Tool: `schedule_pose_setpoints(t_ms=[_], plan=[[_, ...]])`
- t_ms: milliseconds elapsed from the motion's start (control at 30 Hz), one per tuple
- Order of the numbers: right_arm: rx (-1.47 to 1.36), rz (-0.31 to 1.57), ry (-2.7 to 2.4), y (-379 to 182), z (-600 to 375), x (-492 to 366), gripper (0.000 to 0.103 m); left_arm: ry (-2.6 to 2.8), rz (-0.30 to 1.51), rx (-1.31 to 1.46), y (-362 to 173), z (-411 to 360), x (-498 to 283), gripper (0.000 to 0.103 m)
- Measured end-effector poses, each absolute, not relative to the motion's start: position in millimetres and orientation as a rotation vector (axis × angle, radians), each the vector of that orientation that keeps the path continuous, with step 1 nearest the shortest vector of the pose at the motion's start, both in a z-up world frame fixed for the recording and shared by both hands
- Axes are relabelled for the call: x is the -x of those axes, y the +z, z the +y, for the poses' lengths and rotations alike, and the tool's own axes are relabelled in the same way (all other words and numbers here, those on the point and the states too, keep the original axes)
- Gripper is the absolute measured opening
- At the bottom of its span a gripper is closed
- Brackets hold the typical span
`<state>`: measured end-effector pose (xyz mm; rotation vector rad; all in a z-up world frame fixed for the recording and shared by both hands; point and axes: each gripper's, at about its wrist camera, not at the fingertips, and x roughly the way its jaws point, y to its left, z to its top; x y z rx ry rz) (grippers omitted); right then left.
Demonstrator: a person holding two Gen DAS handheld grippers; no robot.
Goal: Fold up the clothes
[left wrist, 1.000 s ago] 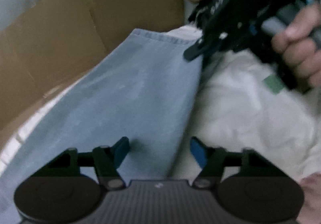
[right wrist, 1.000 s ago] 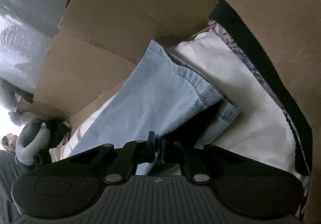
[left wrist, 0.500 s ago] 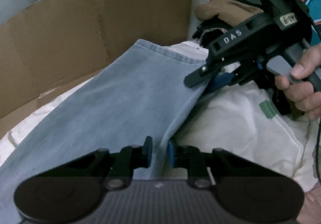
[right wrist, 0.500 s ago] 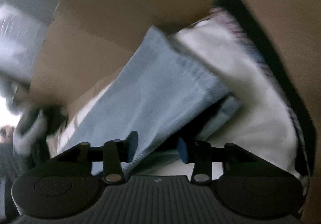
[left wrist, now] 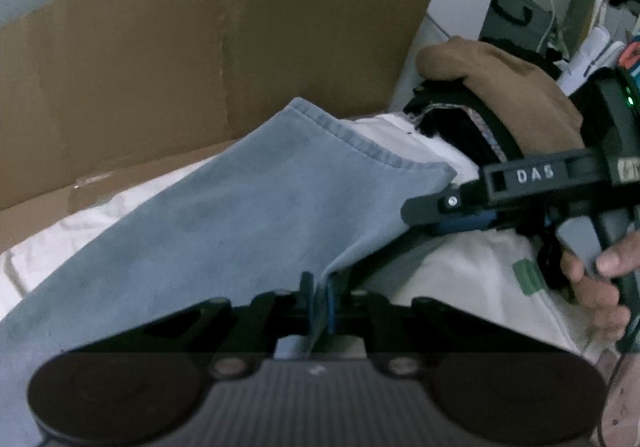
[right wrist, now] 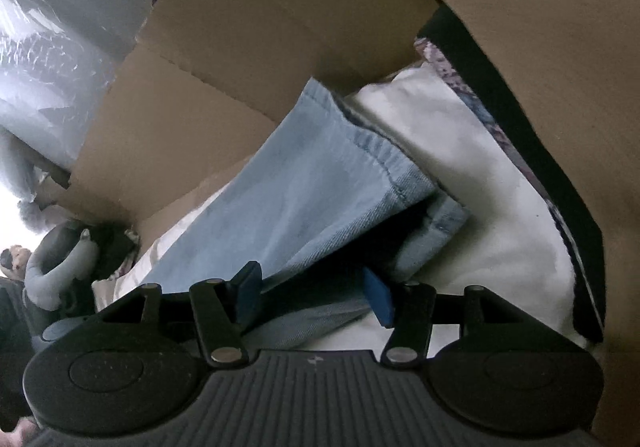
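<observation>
Light blue jeans [left wrist: 224, 215] lie across a white sheet [left wrist: 460, 279], one leg with its hem pointing at the cardboard. My left gripper [left wrist: 318, 297] is shut on the near side edge of the jeans leg. My right gripper [right wrist: 312, 287] is open, its blue pads either side of the leg's edge near the hem; the jeans [right wrist: 320, 183] lie between and beyond the pads. It also shows in the left wrist view [left wrist: 460, 213], at the hem's right corner, held by a hand.
A cardboard sheet [left wrist: 200, 59] stands behind the jeans. A pile of brown [left wrist: 500, 87] and dark clothes lies at the right. A grey neck pillow [right wrist: 60, 267] lies at the far left in the right wrist view.
My left gripper closed onto the jeans edge and lifted it slightly. My right gripper, shut a second ago, opened and let go of the hem.
</observation>
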<state>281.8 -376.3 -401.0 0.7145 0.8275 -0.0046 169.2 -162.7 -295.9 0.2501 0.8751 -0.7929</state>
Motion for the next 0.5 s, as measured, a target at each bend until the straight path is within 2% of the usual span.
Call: schedule_pose_setpoints(t_ms=[500], plan=[[-0.616, 0.940, 0.052, -409.7, -353.6, -295.3, 0.063, -0.801, 0.931, -0.142, -302.6, -155.7, -171.1, 0.004]])
